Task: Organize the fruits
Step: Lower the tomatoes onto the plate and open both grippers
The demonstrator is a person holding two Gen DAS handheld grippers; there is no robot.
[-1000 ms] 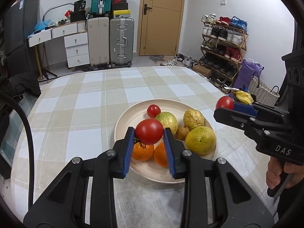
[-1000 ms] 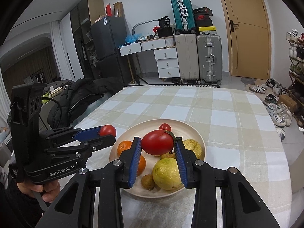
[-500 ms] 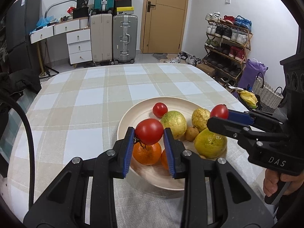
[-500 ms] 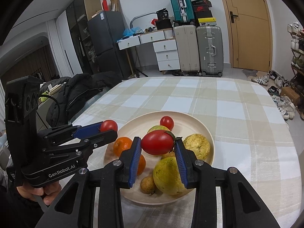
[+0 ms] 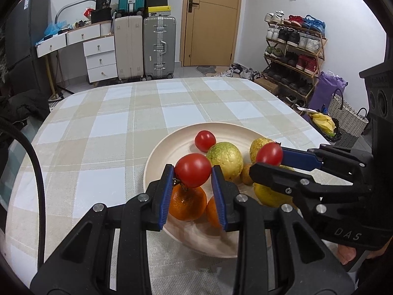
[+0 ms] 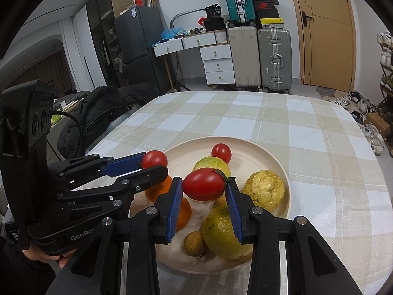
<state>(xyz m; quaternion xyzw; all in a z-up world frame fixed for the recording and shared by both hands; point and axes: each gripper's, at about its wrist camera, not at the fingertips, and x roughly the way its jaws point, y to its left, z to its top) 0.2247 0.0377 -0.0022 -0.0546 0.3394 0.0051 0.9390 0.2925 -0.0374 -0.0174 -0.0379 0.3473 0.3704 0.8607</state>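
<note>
Three tomatoes (image 5: 205,140), two oranges (image 5: 188,202), three guavas (image 5: 224,159), one plate (image 5: 157,157)

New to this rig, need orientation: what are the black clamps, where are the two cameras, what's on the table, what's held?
No robot here: a person holds a two-finger gripper in each hand, with a fisheye camera on each looking along its fingers. The left gripper holds a round tomato. The right gripper holds a longer tomato. Each view also shows the other gripper from the side. On the checked tablecloth sits a cream plate with a small tomato, oranges and yellow-green fruits.
</note>
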